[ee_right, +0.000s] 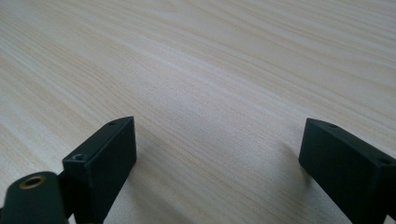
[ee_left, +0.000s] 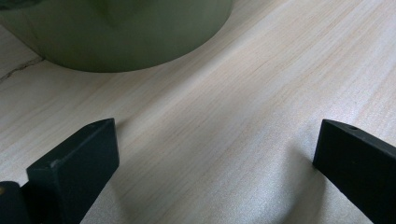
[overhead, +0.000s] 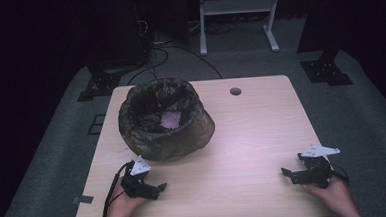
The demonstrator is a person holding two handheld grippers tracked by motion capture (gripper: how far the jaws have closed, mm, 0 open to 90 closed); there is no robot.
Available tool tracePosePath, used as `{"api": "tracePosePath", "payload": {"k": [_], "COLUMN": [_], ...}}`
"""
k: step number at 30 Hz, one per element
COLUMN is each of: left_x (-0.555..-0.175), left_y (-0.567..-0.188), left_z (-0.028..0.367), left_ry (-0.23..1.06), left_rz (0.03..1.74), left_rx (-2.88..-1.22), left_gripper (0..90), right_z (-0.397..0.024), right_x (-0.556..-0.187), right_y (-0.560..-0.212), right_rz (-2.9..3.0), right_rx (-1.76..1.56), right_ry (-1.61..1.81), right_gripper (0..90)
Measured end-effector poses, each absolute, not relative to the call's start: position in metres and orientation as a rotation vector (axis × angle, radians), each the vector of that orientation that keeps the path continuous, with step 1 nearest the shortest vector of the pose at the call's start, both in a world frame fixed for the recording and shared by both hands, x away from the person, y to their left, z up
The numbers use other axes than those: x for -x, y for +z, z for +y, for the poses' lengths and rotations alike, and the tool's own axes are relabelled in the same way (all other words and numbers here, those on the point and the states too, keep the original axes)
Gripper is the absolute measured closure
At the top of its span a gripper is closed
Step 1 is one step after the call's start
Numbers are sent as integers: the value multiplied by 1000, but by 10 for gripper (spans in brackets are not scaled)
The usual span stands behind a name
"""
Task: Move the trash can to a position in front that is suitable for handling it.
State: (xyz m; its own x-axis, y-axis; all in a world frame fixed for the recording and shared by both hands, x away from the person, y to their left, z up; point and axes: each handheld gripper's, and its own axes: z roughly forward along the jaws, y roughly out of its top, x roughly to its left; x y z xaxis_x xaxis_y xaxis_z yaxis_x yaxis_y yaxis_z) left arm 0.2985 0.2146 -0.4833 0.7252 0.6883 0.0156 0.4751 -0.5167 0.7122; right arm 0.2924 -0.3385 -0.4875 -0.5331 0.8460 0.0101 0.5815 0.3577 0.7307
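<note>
both claws are being rested low on the bench (overhead: 262,135), near the person's edge. left claw (overhead: 155,189) is being held wide, nothing between the jaws; bare wood is being seen between them in the left gripper view. right claw (overhead: 287,173) is likewise being held wide and empty, well apart from everything else.

the bin (overhead: 165,121), lined with a dark green bag, is being seen on the left half of the bench, just ahead of the left claw; its lower wall is being shown at the top of the left gripper view (ee_left: 121,37). a small pale purple scrap (overhead: 170,119) is lying inside it.

handling, as judged: the liner is being read as thin, soft and slippery film, crinkled and folded over the rim. it is likely light, and the whole bin is likely to be shifted or tipped if pulled sideways. the folded rim is being judged the best hold, since film is doubled there; a pinch on the smooth bulging side wall is likely to slip or tear. the bin is probably best steadied with one claw while the rim is being worked with the other.
</note>
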Motion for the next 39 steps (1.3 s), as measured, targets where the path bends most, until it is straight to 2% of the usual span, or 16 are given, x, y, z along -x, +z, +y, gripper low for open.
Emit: {"api": "tracePosePath", "payload": {"k": [17,39], "left_x": [-285,-281], "left_y": [-469,-403], "left_z": [229,254], "left_ry": [300,290], "left_rz": [892,855], "left_rx": [-2164,-2081], "left_gripper": [0,0], "right_z": [-338,-338], "right_x": [-292,-292], "right_y": [-488,-488], "right_rz": [2256,2256], "right_rx": [-1251,-1251], "right_ry": [988,987], "right_gripper": [100,100]}}
